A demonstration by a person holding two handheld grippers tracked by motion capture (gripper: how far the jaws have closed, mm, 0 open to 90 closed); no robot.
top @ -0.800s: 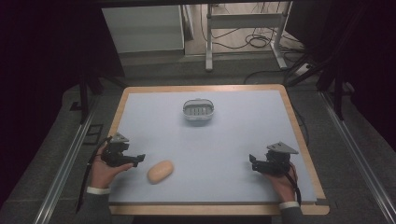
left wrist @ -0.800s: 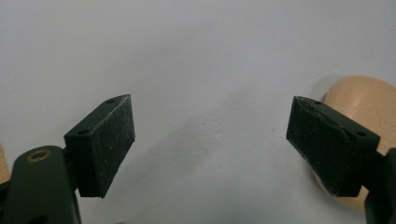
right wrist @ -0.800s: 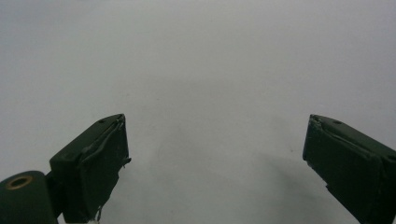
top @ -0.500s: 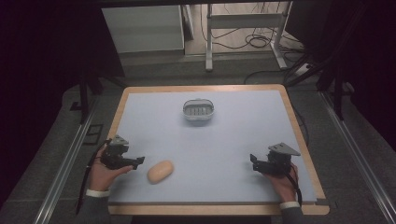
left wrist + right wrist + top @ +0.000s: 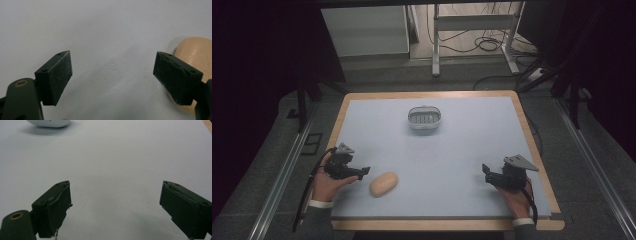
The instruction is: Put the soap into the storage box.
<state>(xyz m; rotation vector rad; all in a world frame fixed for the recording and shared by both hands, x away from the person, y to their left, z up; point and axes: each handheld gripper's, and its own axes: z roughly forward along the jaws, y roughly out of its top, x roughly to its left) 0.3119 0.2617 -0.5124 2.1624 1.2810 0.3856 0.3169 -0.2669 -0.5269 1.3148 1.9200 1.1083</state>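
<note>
A tan oval lump like a potato [image 5: 384, 184] lies on the pale blue table top near the front left. My left gripper [image 5: 363, 171] hovers just left of it, open with nothing between its pads. In the left gripper view the tan lump [image 5: 197, 53] sits behind the right pad [image 5: 175, 75], outside the gap, and the left gripper [image 5: 112, 72] faces bare table. A small white basket-like dish [image 5: 424, 119] stands at the back middle. My right gripper [image 5: 486, 171] is open near the front right, pointing left over bare table [image 5: 112, 170]; the white dish [image 5: 48, 123] peeks in at its top left.
The table [image 5: 462, 150] has a wooden border all round. Beyond its far edge are a white cabinet [image 5: 364, 30], metal frame legs [image 5: 437, 45] and cables on the floor. Dark rails run along both sides.
My left gripper has slid a little to the right, closer to the tan lump. The right gripper has stayed where it was.
</note>
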